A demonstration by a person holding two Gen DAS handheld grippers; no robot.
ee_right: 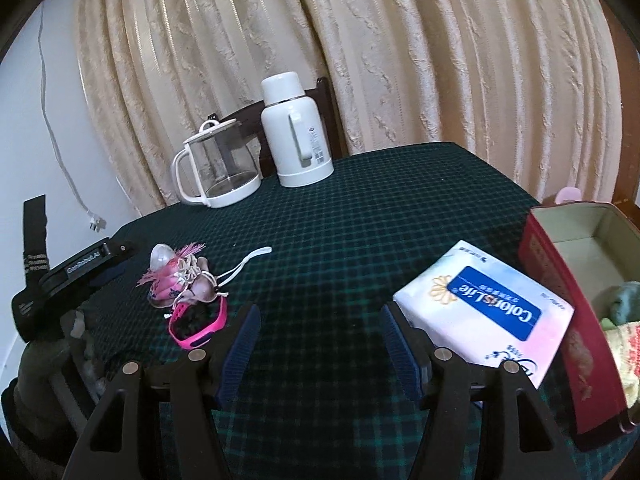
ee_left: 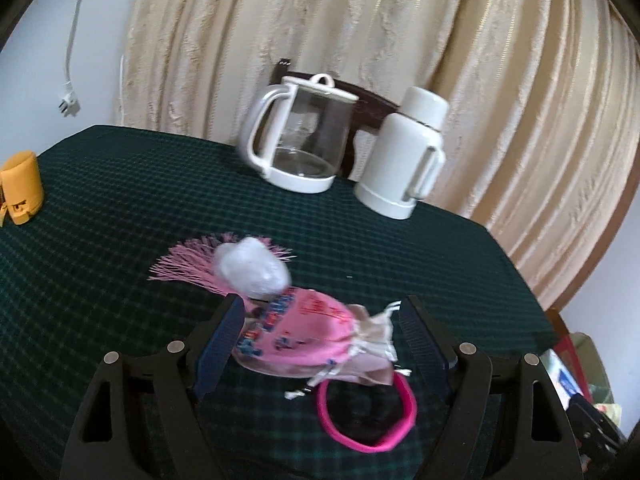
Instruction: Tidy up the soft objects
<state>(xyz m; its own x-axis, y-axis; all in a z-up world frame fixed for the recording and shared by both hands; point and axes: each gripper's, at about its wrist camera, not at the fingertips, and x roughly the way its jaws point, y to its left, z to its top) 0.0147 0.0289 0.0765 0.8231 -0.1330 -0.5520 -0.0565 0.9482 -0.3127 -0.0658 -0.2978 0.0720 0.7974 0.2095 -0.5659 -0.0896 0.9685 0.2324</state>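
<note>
- My left tongs (ee_left: pixel 320 344) gape around the pink pouch (ee_left: pixel 296 336), lower centre; I'd close on its middle, avoiding the hairband (ee_left: pixel 404 392).
- Right tongs (ee_right: pixel 316 344) open, empty.

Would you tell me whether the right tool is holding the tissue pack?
No, the right tool is open and empty; the tissue pack lies beside it.

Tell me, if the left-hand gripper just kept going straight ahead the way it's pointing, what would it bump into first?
Most likely the pink pouch, which already lies between the open fingers of the left gripper. Past it sits a white fluffy ball, and farther back a glass kettle. Depth is hard to judge here.
</note>
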